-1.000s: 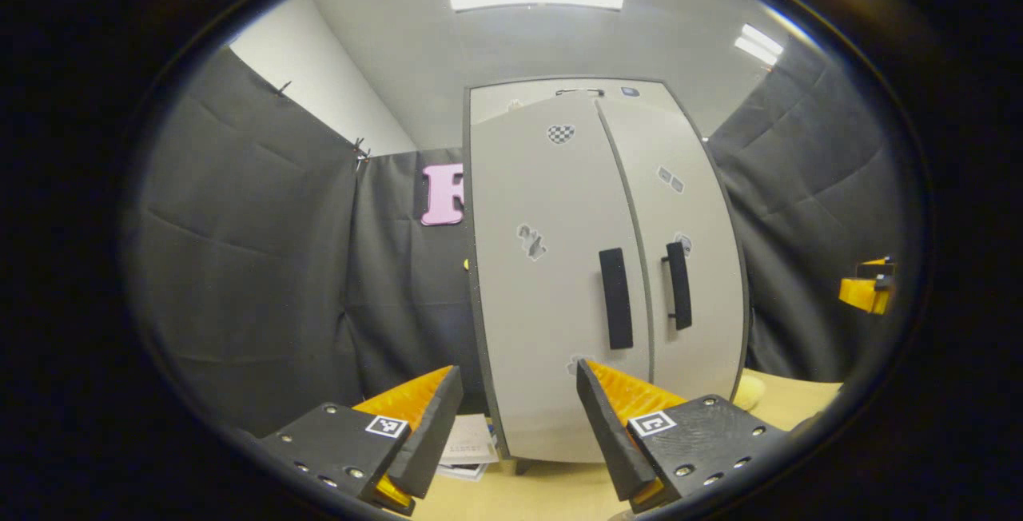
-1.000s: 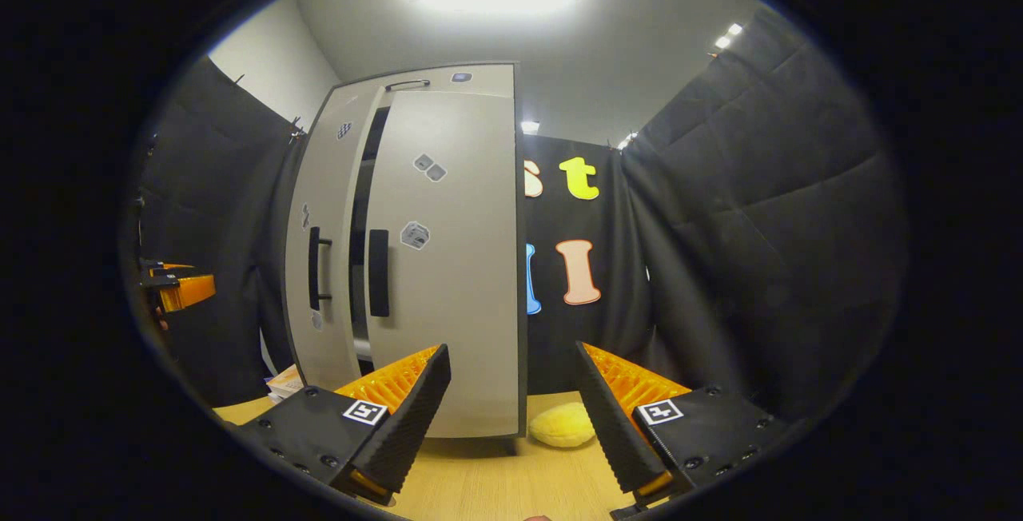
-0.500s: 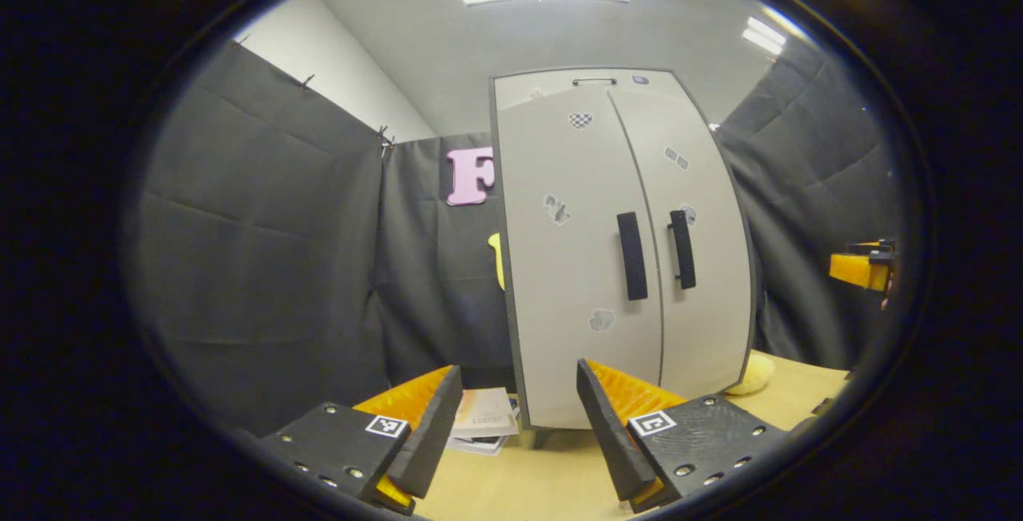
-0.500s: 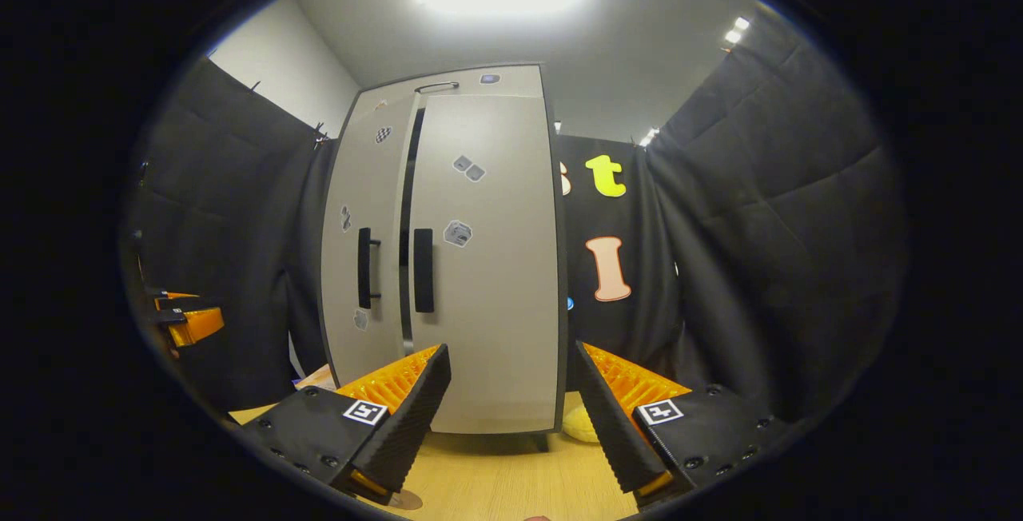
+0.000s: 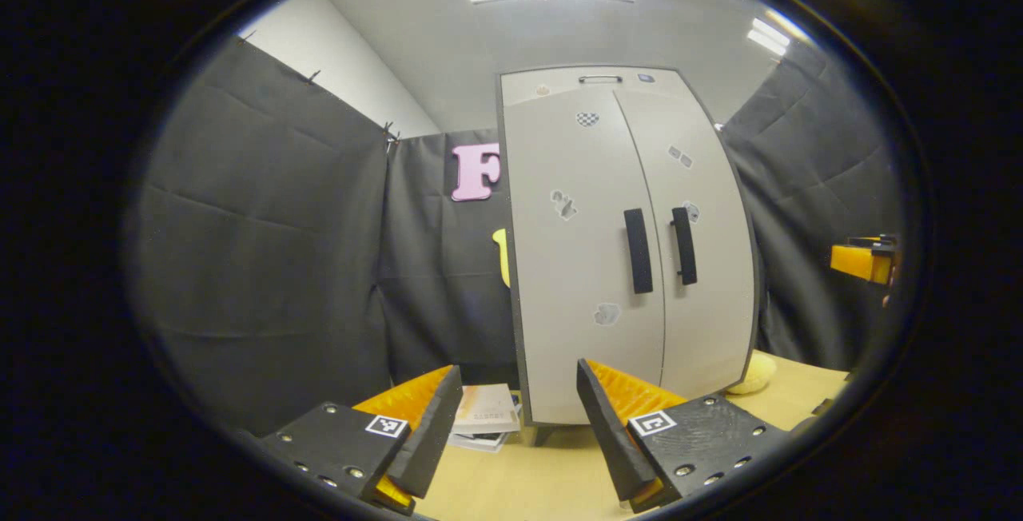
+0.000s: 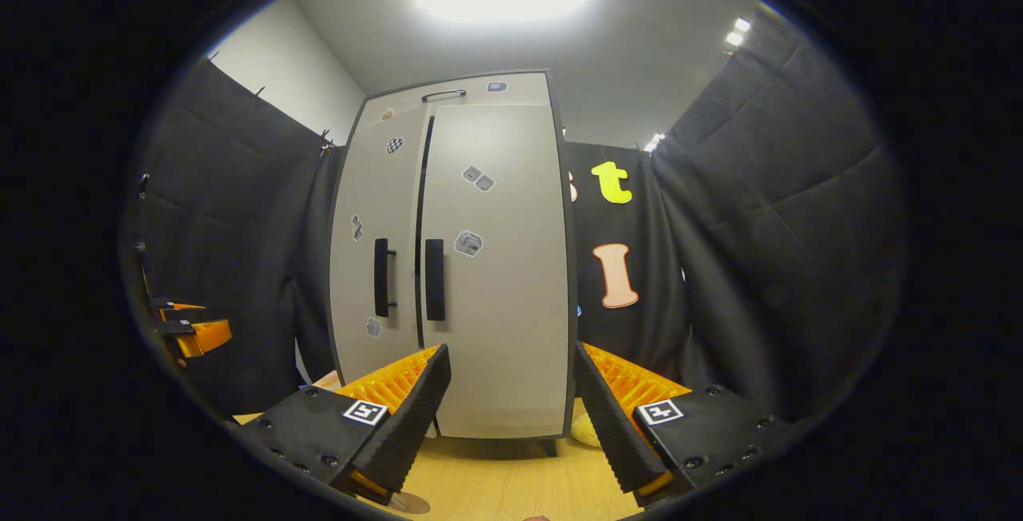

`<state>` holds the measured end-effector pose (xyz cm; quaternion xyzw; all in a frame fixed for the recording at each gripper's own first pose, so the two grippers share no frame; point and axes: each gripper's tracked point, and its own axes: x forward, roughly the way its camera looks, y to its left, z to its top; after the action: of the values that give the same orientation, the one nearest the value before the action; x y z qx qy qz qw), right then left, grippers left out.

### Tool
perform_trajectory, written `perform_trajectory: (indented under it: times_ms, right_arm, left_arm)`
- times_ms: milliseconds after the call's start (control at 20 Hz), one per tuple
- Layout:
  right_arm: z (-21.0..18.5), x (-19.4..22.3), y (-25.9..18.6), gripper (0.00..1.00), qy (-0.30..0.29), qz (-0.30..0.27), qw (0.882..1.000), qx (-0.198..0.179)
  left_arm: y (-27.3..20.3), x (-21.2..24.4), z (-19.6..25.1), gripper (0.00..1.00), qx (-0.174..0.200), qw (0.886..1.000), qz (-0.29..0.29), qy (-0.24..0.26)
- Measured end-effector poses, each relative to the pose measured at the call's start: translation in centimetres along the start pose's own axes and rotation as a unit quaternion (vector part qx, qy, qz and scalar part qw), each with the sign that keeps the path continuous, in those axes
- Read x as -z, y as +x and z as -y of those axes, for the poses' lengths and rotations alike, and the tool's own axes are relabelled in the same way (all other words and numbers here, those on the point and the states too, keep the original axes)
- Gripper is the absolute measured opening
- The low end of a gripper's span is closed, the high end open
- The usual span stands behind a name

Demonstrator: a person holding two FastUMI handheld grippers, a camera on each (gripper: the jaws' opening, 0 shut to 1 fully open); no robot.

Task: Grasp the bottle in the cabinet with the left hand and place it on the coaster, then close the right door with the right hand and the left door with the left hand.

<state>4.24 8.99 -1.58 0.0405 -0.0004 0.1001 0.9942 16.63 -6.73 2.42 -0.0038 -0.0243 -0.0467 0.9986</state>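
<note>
The grey cabinet (image 5: 591, 265) stands on the wooden table (image 5: 551, 473) with both doors shut. In the right gripper view only a thin dark seam (image 6: 418, 217) runs between the left door (image 6: 376, 209) and the right door (image 6: 495, 281). Two black handles (image 5: 637, 251) (image 5: 684, 245) sit side by side. My left gripper (image 5: 519, 425) is open and empty, a short way in front of the left door. My right gripper (image 6: 511, 417) is open and empty before the right door. Each gripper also appears in the other's view, the right one (image 5: 863, 261) and the left one (image 6: 192, 333).
A stack of books (image 5: 483, 417) lies left of the cabinet's foot. A soft yellow object (image 5: 755, 373) sits on the table at the cabinet's right side. A small round brown disc (image 6: 409, 503) lies on the table under my right gripper. Black cloth walls surround the table.
The left door has swung shut, and the wide dark gap between the doors has shrunk to a thin seam. Both grippers have drawn back from the cabinet and are still open.
</note>
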Motion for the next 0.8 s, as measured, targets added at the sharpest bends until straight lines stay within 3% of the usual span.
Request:
perform_trajectory:
  times_ms: [800]
  right_arm:
    - [-0.28,0.36,-0.06,0.98,-0.001,-0.006,1.0,-0.002]
  left_arm:
    - [-0.03,0.46,-0.32,0.85,-0.003,1.0,-0.009,0.007]
